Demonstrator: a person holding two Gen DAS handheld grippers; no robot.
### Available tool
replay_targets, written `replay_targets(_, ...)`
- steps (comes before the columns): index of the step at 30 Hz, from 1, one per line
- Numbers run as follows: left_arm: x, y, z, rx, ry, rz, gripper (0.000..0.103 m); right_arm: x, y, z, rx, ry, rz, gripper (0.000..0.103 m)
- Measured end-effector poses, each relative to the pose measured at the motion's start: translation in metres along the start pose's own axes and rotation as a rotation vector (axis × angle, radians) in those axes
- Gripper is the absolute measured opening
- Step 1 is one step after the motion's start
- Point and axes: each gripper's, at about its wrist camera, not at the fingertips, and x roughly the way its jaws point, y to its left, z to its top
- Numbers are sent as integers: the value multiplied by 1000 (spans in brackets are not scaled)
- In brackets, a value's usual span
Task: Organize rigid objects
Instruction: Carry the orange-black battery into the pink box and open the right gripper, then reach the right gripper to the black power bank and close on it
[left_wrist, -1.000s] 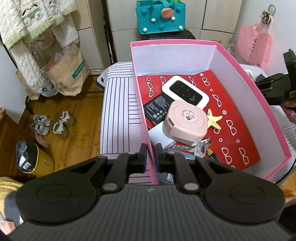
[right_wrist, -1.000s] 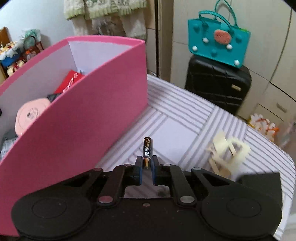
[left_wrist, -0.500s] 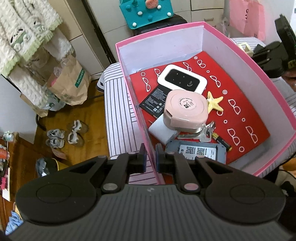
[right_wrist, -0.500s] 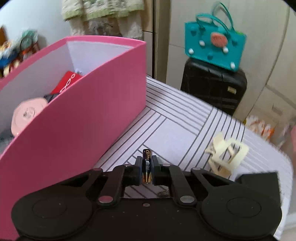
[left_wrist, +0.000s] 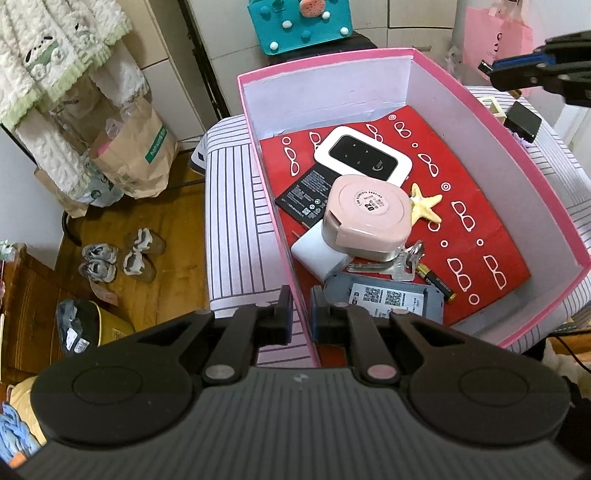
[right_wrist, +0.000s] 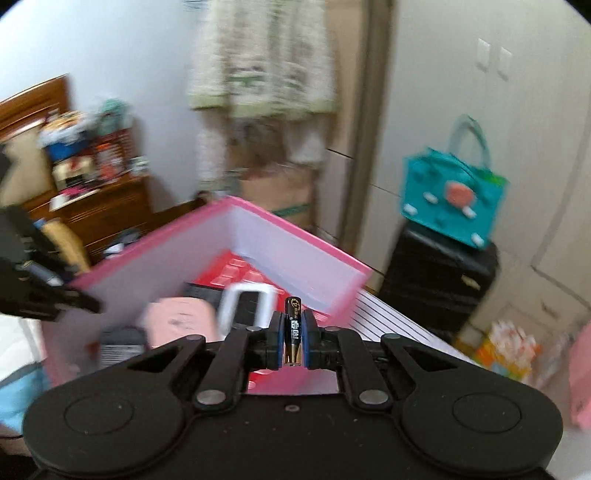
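Striped cloth (left_wrist: 236, 221) covers the surface under a pink box (left_wrist: 546, 206). Nearest, the left gripper (left_wrist: 300, 314) pinches the box's near wall between nearly closed fingers. Inside lie a pink case (left_wrist: 365, 218), keys (left_wrist: 399, 264), and a starfish (left_wrist: 424, 203). Beyond, the right gripper (right_wrist: 292, 341) clamps a battery (right_wrist: 292, 328) upright above the box.

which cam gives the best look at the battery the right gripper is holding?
Right wrist view: the battery sits sharp and close between the right gripper fingers, upright, label visible. The left wrist view shows only its dark tip poking from that gripper, far off above the pink box.
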Motion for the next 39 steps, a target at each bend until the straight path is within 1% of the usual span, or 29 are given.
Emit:
replay_targets(2, 0, -2, -1, 9, -7, 4, 9, 5, 16, 7, -61, 7, 18, 11)
replay_targets(5, -1, 1, -3, -1, -17, -10, 9, 31, 31, 18, -120, 47, 8, 11)
replay_targets(7, -2, 5, -2, -31, -17, -29, 9, 52, 34, 24, -152, 95, -12, 11)
replay_targets(11, -4, 6, -6, -16, -42, -33, 9, 91, 34, 28, -190, 181, -73, 11)
replay_targets(14, -5, 9, -7, -38, -48, -48, 9, 110, 29, 30, -191, 223, -100, 11)
replay_targets(16, -5, 9, -8, -38, -54, -47, 9, 117, 26, 30, -176, 236, -97, 11)
replay_targets(20, -5, 8, -9, -39, -62, -44, 10, 124, 22, 28, -133, 251, -68, 11)
replay_targets(23, -5, 11, -8, -46, -60, -57, 10, 126, 20, 25, -104, 255, -95, 12)
replay_targets(24, -5, 13, -8, -52, -59, -61, 10, 124, 18, 25, -94, 238, -108, 12)
replay_targets(25, -5, 12, -9, -51, -60, -61, 10, 119, 16, 24, -86, 215, -102, 12)
replay_targets(28, -5, 12, -9, -45, -60, -52, 10, 100, 5, 24, -13, 168, -56, 12)
replay_targets(31, -5, 9, -10, -39, -66, -38, 10, 71, -6, 18, 62, 104, -31, 12)
replay_targets(33, -5, 6, -11, -33, -72, -30, 10, 49, -14, 10, 111, 67, -25, 13)
replay_targets(36, -4, 5, -13, -43, -80, -29, 10, 17, -29, -8, 204, 33, -21, 15)
replay_targets(39, -5, 6, -14, -68, -83, -34, 10, -11, -43, -32, 272, 15, -49, 18)
